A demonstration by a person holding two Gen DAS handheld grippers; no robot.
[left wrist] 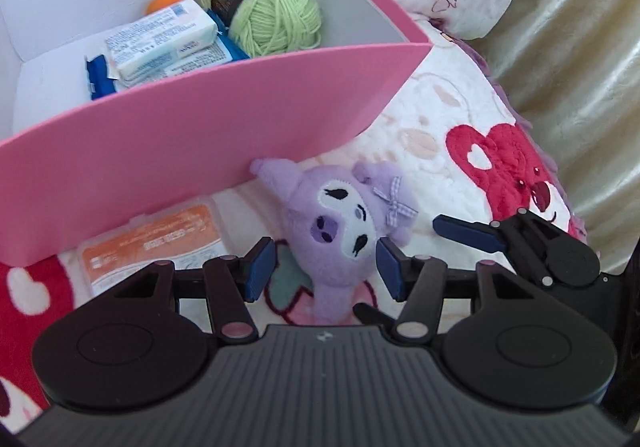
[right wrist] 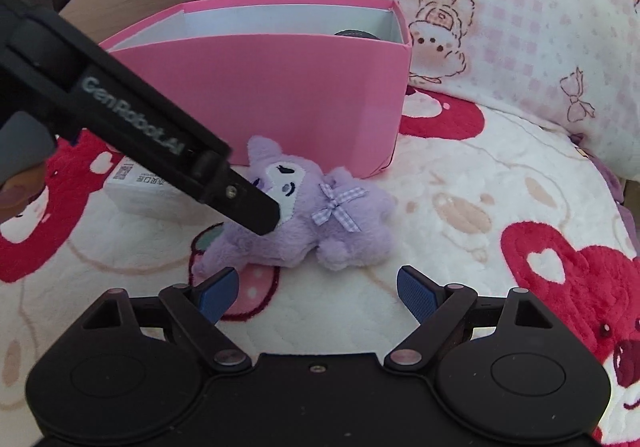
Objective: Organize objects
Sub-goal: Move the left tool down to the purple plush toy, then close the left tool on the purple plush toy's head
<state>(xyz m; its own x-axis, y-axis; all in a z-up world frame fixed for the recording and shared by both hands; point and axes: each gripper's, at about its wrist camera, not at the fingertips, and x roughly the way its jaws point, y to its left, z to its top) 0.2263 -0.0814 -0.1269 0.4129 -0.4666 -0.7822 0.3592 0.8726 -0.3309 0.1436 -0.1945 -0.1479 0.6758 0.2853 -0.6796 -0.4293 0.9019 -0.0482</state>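
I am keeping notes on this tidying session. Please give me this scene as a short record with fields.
surface: patterned blanket
container: pink box, open top
inside box: green yarn ball, wrapped packets
outside box: purple plush toy, orange packet
left gripper: open, its pads either side of the toy
right gripper: open, near the toy

- purple plush toy lying on the blanket, right in front of the pink box
- right gripper fingers spread wide, nothing between them
- left gripper touching the plush's face
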